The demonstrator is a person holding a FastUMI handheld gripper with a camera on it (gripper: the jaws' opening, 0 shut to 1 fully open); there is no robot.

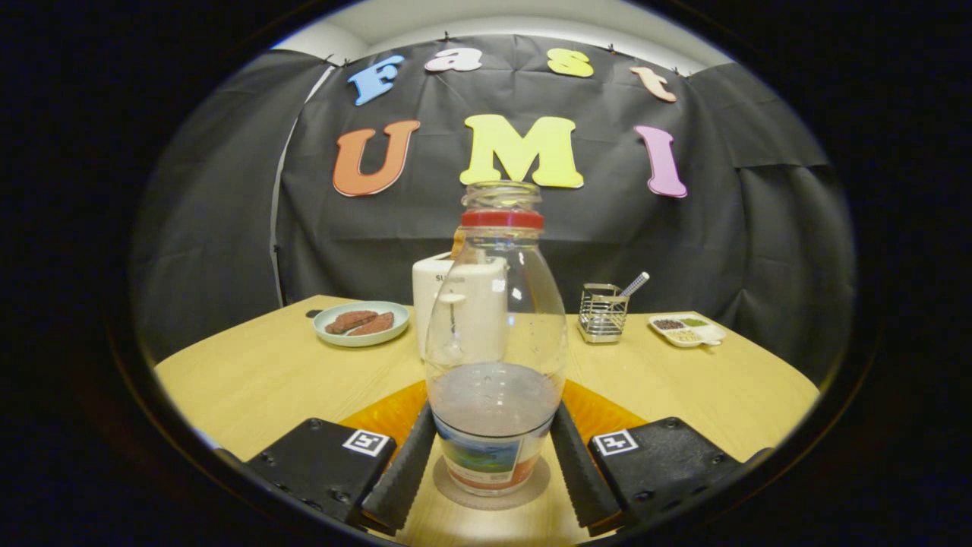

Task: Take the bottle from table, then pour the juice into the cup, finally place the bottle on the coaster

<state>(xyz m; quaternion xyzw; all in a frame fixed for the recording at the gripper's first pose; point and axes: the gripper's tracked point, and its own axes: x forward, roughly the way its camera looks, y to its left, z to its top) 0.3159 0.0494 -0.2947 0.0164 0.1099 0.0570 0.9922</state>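
Observation:
A clear bottle with a red neck ring, no cap and a colourful label stands upright between my fingers. It holds a little pale juice at the bottom. Its base rests on a round grey-brown coaster on the wooden table. My gripper is shut on the bottle, with both fingertips pressed against its wide lower sides. A flat orange mat lies on the table just behind the bottle.
Beyond the bottle stands a white appliance. Left of it is a pale plate with two brown pieces. To the right stand a wire holder with a utensil and a small divided white dish.

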